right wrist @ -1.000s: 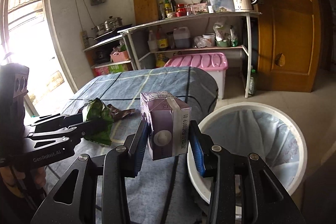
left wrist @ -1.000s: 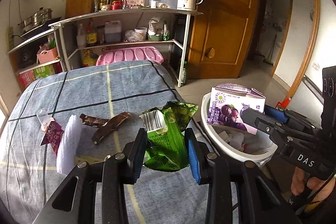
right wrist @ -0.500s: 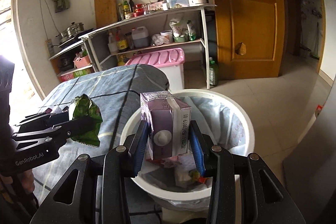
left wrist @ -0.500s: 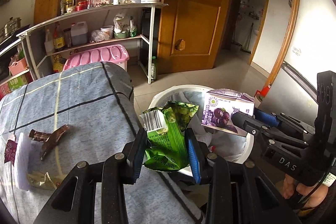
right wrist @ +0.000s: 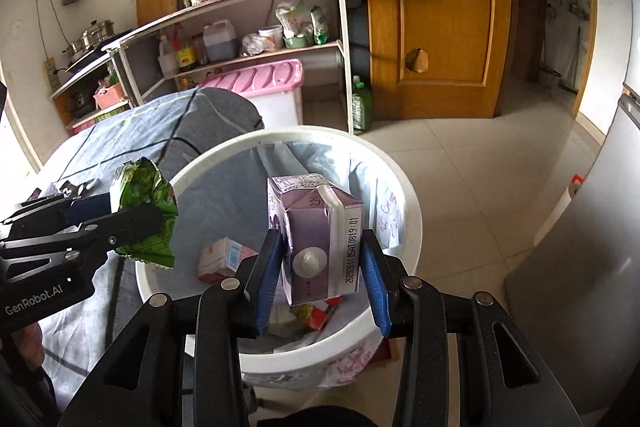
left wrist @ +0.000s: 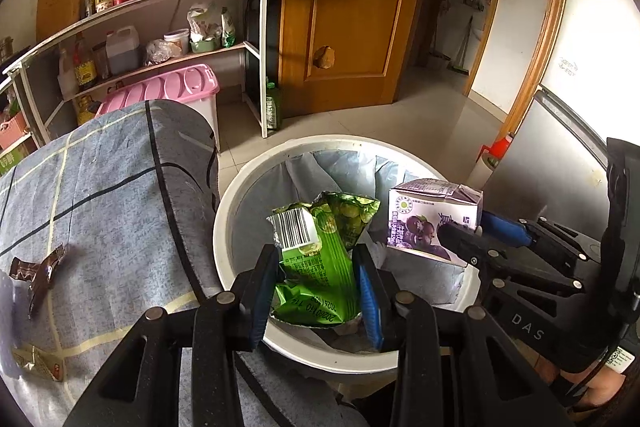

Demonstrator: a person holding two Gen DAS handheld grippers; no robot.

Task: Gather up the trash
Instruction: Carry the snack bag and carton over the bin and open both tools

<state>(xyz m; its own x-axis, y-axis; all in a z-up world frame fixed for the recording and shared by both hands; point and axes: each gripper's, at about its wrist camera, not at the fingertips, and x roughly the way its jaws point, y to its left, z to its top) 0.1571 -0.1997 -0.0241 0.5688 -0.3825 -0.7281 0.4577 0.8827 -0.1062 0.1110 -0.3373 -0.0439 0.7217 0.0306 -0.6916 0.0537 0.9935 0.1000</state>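
Note:
My left gripper (left wrist: 316, 281) is shut on a green snack bag (left wrist: 320, 259) and holds it over the near rim of the white trash bin (left wrist: 240, 199). My right gripper (right wrist: 320, 267) is shut on a purple drink carton (right wrist: 320, 239) and holds it above the bin's (right wrist: 400, 179) open mouth. The carton also shows in the left wrist view (left wrist: 432, 219), and the bag in the right wrist view (right wrist: 148, 211). The bin has a blue liner and holds a pink carton (right wrist: 224, 259) and other scraps.
A table with a blue checked cloth (left wrist: 100, 195) stands left of the bin, with a brown wrapper (left wrist: 40, 271) and a small packet (left wrist: 38, 367) on it. Behind are a pink-lidded box (left wrist: 168, 87), shelves (left wrist: 160, 3), a wooden door (left wrist: 352, 7) and a grey cabinet (left wrist: 560, 163).
Both grippers have swung right from the table to above the bin, still holding the bag and the carton. The bin now fills the middle of both views.

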